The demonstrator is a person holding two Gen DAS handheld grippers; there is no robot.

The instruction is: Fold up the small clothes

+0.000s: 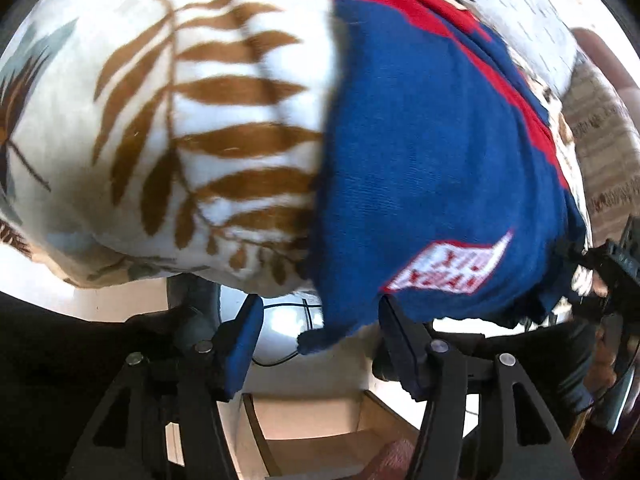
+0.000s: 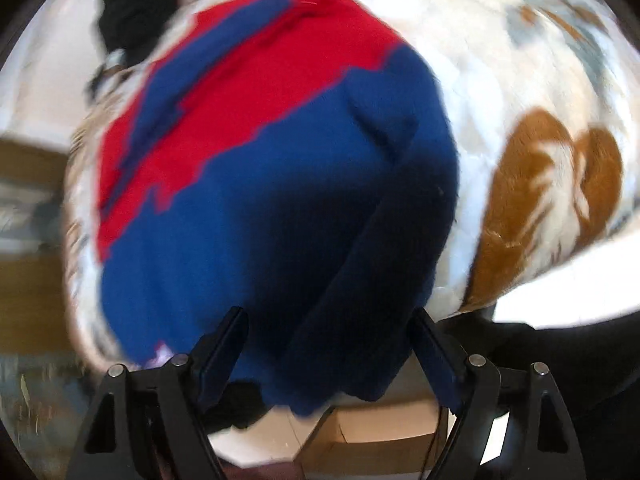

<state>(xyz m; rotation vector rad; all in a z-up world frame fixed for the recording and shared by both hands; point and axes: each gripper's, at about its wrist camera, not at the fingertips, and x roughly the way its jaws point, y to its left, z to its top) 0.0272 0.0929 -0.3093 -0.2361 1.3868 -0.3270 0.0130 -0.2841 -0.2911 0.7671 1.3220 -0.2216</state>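
Note:
A small knitted garment, blue with a red band (image 1: 432, 152), lies on a white blanket printed with brown leaves (image 1: 208, 120). A white label (image 1: 448, 264) is sewn near its hem. My left gripper (image 1: 320, 308) is open at that hem. A loose blue corner hangs between its fingers and neither pad presses on it. In the right wrist view the same garment (image 2: 280, 208) fills the middle. My right gripper (image 2: 328, 316) is open wide. The blue hem sits in the gap, and the pads stand clear of the cloth.
The leaf-print blanket (image 2: 520, 80) drapes over the front edge of the surface. Below that edge I see a cardboard box (image 2: 380, 436) and wooden boards (image 1: 320, 432). A black item (image 2: 136, 4) lies beyond the garment. A black piece of gear (image 1: 616, 264) is at the far right.

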